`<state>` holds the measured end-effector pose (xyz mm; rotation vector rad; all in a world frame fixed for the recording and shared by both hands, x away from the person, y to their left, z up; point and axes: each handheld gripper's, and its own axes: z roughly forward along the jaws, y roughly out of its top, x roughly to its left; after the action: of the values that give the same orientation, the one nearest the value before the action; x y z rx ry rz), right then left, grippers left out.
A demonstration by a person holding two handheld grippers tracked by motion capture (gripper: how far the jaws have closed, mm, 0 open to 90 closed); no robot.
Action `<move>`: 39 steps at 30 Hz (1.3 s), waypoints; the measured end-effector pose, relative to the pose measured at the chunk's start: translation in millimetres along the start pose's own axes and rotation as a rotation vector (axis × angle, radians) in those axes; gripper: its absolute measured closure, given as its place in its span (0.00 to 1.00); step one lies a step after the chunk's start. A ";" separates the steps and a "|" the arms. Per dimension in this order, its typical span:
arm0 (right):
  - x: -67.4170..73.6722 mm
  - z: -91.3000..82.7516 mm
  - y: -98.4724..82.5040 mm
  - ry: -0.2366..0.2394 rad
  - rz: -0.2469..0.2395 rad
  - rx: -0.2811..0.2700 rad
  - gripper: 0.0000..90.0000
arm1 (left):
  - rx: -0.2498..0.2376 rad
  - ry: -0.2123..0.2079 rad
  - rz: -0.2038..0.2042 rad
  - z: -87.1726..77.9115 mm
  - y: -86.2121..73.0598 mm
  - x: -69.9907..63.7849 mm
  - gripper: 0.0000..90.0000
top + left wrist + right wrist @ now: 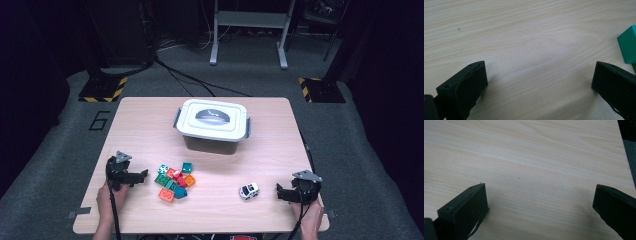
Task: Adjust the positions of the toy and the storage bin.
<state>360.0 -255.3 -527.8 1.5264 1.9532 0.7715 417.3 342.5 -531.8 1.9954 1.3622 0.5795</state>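
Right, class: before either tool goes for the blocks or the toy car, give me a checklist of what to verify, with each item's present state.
1. Left tool open, jaws empty: ok; its own view shows bare wood between the jaws.
2. Right tool open and empty: ok.
3. Pile of blocks within easy reach of the left tool: ok, it lies just beside the jaws.
4. Toy car free-standing, apart from the blocks: ok.
5. Box ready to receive things: not ok, its lid is on.
6. Lid latches released: cannot tell.
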 end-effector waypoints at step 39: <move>113.6 -10.4 15.5 0.253 -0.160 0.013 0.11 | -0.004 0.001 -0.003 0.3 0.0 -0.1 0.00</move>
<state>338.7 -142.7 -516.9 1.3118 2.2355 0.9208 417.4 342.3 -532.0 1.9895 1.3639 0.5816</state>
